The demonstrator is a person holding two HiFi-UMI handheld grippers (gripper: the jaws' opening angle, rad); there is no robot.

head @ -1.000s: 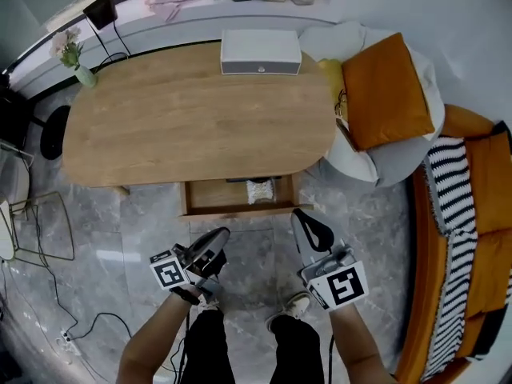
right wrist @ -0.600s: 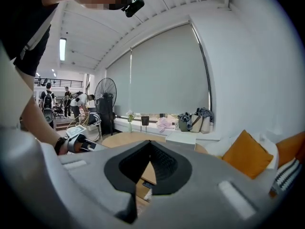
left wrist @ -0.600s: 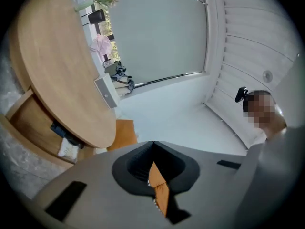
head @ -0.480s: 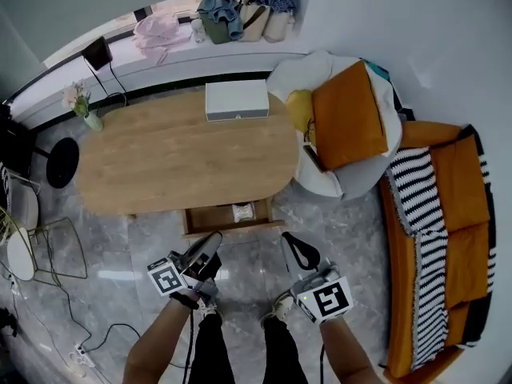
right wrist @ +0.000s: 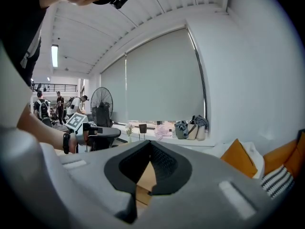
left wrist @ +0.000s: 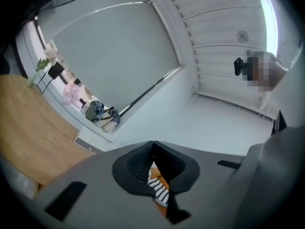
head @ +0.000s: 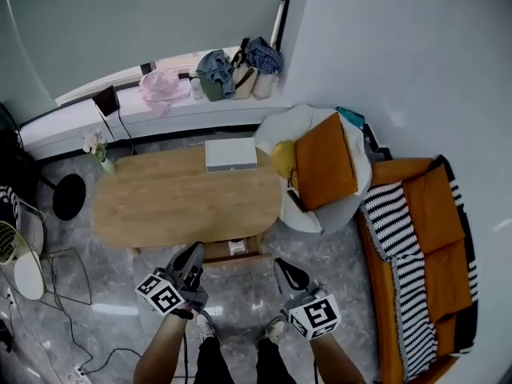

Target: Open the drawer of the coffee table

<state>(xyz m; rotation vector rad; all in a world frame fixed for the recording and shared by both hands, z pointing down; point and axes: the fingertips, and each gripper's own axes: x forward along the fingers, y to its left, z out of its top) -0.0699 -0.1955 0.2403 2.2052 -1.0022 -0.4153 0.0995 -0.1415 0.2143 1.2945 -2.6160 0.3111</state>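
Note:
The oval wooden coffee table (head: pixel 184 202) stands below me on the grey marble floor. Its drawer (head: pixel 218 255) is pulled out at the near edge, with a small white thing (head: pixel 235 247) inside. Both grippers hang high above the floor, on my side of the drawer and apart from it. My left gripper (head: pixel 194 254) is shut and empty; its tips (left wrist: pixel 153 144) meet in the left gripper view. My right gripper (head: pixel 282 264) is also shut on nothing, its tips (right wrist: pixel 150 146) meeting while it points over the table (right wrist: pixel 144 178).
A white box (head: pixel 230 155) and a flower vase (head: pixel 100 154) sit on the table. An armchair with an orange cushion (head: pixel 324 162) is at the right, then an orange sofa with a striped blanket (head: pixel 400 254). A wire stand (head: pixel 56 274) and cables lie at the left.
Both grippers and the head camera have risen well above the floor, so the table looks smaller and farther. The left gripper has rolled. The drawer stays open.

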